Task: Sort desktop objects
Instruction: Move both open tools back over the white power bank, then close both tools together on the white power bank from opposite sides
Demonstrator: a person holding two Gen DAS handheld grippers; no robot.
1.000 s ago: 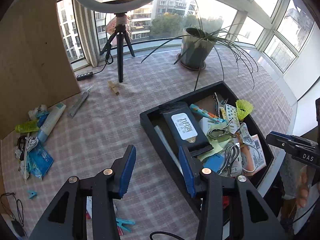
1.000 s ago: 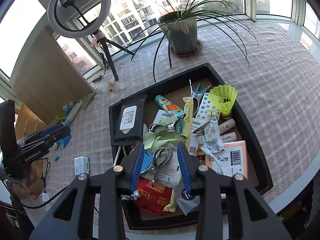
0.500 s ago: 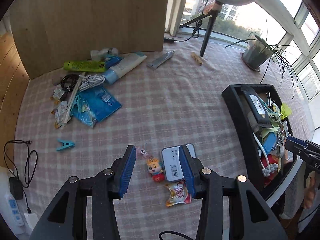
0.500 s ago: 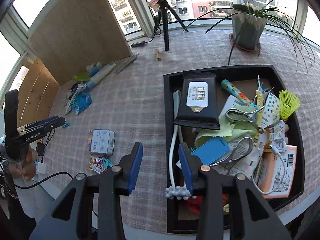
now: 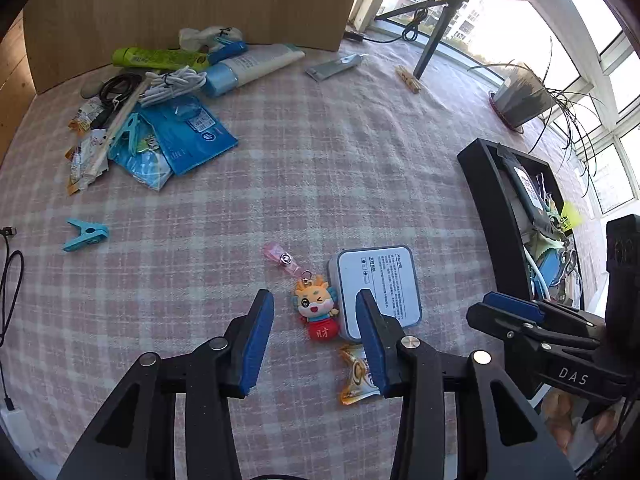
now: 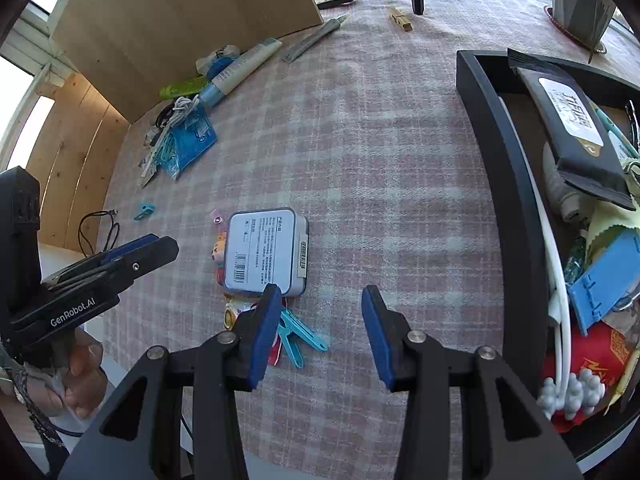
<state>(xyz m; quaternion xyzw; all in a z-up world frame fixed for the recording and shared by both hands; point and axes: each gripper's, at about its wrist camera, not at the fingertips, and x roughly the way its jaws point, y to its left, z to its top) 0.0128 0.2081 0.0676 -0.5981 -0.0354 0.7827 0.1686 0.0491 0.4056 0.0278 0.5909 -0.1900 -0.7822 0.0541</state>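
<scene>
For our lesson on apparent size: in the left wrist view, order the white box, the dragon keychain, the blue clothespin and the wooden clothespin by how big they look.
1. white box
2. dragon keychain
3. blue clothespin
4. wooden clothespin, though it lies farther from the camera, so its last place is unsure.

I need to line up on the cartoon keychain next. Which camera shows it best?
The left wrist view: the cartoon keychain lies whole and unobstructed with its pink strap, beside the white box. In the right wrist view the white box hides most of it; only a sliver of the keychain peeks out.
</scene>
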